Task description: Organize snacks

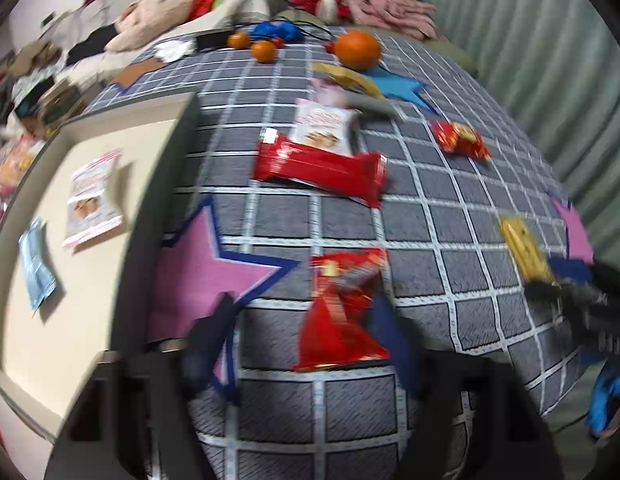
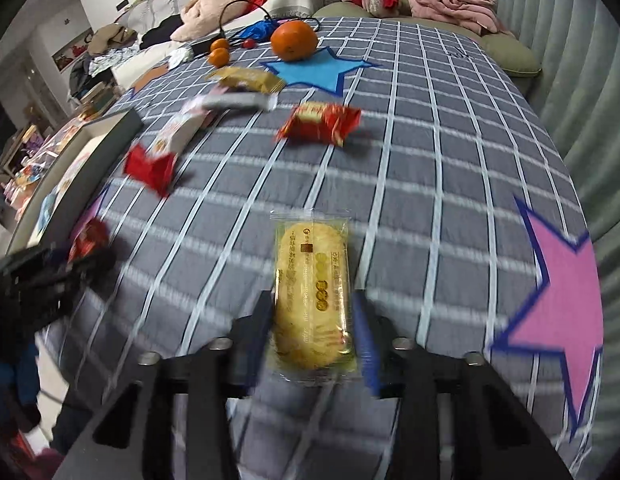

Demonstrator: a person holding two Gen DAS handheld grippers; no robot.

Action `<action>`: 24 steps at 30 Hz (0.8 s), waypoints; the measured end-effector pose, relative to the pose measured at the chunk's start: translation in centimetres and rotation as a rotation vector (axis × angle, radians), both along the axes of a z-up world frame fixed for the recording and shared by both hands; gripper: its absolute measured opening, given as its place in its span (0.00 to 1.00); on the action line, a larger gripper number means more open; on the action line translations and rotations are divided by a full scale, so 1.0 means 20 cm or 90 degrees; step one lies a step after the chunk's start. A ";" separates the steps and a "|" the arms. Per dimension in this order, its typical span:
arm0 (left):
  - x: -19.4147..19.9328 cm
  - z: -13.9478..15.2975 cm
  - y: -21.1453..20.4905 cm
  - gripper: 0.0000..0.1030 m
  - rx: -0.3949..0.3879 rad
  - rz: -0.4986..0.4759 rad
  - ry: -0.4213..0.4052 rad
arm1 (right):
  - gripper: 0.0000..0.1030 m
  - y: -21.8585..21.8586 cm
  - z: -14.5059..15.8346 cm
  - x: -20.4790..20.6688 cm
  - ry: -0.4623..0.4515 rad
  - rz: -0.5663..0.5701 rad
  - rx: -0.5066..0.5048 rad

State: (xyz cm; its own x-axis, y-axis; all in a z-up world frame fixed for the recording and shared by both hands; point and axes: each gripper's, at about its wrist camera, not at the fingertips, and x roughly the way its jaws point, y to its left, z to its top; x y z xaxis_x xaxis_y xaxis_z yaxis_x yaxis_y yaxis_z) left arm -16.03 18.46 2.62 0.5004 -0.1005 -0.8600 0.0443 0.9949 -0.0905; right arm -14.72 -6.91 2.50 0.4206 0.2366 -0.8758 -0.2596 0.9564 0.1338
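Snacks are spread all over the checkered bedspread, and going left to right it starts with the cream tray, which already holds a white cookie packet and a pale blue sachet, so that looks like the drop-off spot. Next, the left gripper has its fingers spread wide on either side of a red snack bag; the blur makes it hard to say, but it doesn't look clamped. A long red packet and another white cookie packet lie farther up the bed. Over on the right, the right gripper comes in low and level, fingers straddling the yellow cracker pack lengthwise, close on both sides. Whether it's actually pinching can't be told.
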 end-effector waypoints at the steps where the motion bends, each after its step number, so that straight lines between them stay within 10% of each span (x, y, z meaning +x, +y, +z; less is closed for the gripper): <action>1: 0.00 0.01 0.02 0.78 -0.004 0.008 -0.001 | 0.89 -0.01 0.00 -0.02 -0.004 -0.004 -0.002; 24: 0.01 -0.12 -0.18 1.00 0.053 -0.048 -0.056 | 1.00 0.09 -0.08 0.09 -0.079 -0.036 -0.068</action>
